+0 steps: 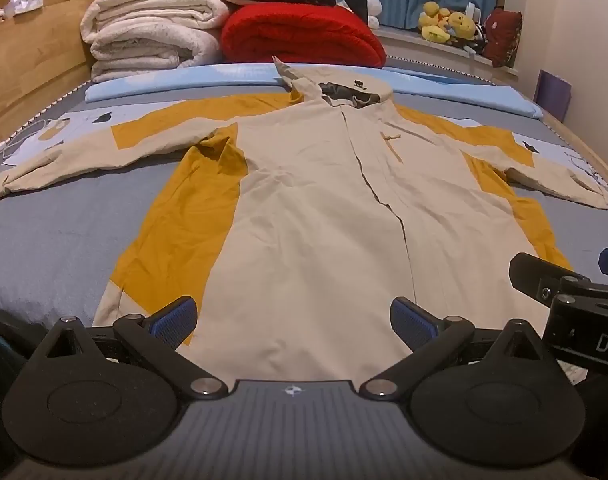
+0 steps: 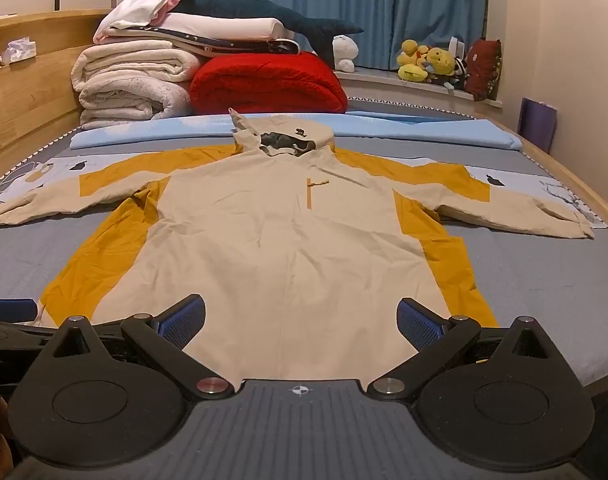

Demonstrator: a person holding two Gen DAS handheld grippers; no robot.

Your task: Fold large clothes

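Both sets of jaws stand wide with nothing between the blue ribbed pads. The left gripper (image 1: 294,322) hangs over the hem of the jacket (image 1: 304,208), left of the front placket; the right gripper (image 2: 300,322) hangs over the same hem further right. Neither pad touches the cloth as far as the views show.

The jacket lies face up and spread flat on the bed (image 1: 64,232), hood (image 2: 284,136) toward the far end, both sleeves out to the sides. Bare grey sheet runs along each flank of the body and under the sleeves — open room on both sides, more on the left. The left cuff (image 1: 4,184) ends near the wooden bed frame (image 1: 28,60); the right cuff nears the opposite edge.

The hem itself is cut off behind the gripper bodies, and each view catches only a corner of the other gripper.

The jacket is thin, creased cloth, beige with mustard panels. Beyond the hood lie a pale blue pad, folded white blankets (image 2: 128,80) and a red quilt (image 2: 268,84) — bulky rolls stacked against the headboard side.
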